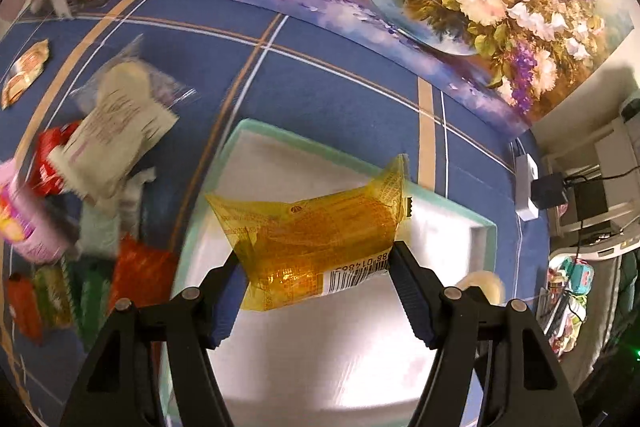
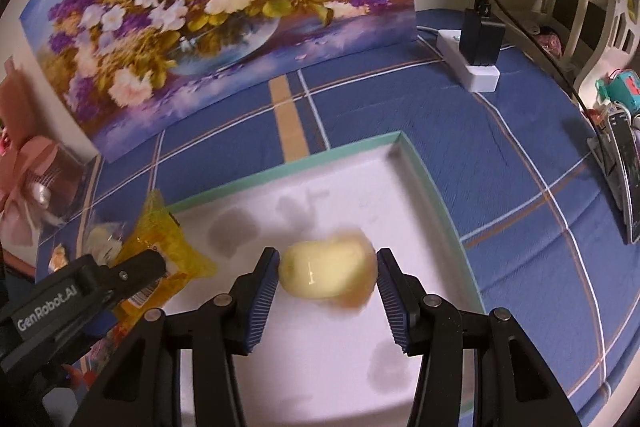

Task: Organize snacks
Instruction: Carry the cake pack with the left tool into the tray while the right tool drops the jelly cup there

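Note:
My left gripper [image 1: 316,259] is shut on a yellow see-through snack packet [image 1: 316,231] with a barcode, held above the white tray with a mint-green rim [image 1: 452,201]. In the right wrist view the same packet [image 2: 160,239] and the left gripper [image 2: 152,263] hang over the tray's left edge. My right gripper [image 2: 326,273] is shut on a pale yellow rounded snack in clear wrap [image 2: 328,273], over the tray's [image 2: 432,187] white floor. That pale snack [image 1: 482,285] peeks past my left gripper's right finger.
A pile of snack packets [image 1: 108,155] lies left of the tray on the blue checked cloth, with a small packet [image 1: 26,71] farther back. A flower painting [image 2: 224,7] leans at the back. A white power strip with a black plug [image 2: 476,55] sits at the right.

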A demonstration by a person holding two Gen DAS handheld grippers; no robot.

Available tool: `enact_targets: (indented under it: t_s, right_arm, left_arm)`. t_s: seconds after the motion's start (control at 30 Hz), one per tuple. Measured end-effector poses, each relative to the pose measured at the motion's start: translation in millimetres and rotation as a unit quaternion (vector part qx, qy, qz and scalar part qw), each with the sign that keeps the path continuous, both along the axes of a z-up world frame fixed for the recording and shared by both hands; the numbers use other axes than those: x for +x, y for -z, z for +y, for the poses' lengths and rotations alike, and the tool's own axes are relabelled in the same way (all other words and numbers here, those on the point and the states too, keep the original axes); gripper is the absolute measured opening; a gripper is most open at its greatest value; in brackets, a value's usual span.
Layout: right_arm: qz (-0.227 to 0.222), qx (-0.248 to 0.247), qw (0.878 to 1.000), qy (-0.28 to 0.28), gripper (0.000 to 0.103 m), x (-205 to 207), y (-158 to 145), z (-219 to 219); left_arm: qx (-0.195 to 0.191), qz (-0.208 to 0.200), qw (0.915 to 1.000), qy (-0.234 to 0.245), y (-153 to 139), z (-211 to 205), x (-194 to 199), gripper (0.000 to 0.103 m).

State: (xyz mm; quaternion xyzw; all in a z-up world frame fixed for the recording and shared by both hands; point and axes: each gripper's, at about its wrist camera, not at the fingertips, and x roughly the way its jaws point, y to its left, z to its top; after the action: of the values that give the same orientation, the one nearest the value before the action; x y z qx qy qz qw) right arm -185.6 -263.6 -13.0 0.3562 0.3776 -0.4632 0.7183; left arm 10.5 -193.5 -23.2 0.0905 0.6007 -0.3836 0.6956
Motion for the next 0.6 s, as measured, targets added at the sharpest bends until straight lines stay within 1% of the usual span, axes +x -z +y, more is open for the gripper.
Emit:
enact_targets:
  t_s: [0.17,0.27,0.4,0.6]
  right_arm:
    - [0.002,-0.003,1.000,0.012,0.052,0,5,-18]
    - [0.005,0.002,1.000,0.017,0.052,0,10,-25]
    - [0.010,-0.004,1.000,0.015,0.054,0,7,-25]
    - [0.009,-0.003,1.000,0.011,0.055,-2,0,-22]
  left_arm:
    - [0.002,-0.006,0.9999,0.008,8,-22,0,0.071]
    - [0.005,-0.005,0.9998,0.016,11,-28,-2,0.073]
    - [0.010,-0.014,0.9998,0.013,10,-28,-6,0.081]
    - [0.000,-0.026,0.9997,0.000,-3,-11,-7,0.081]
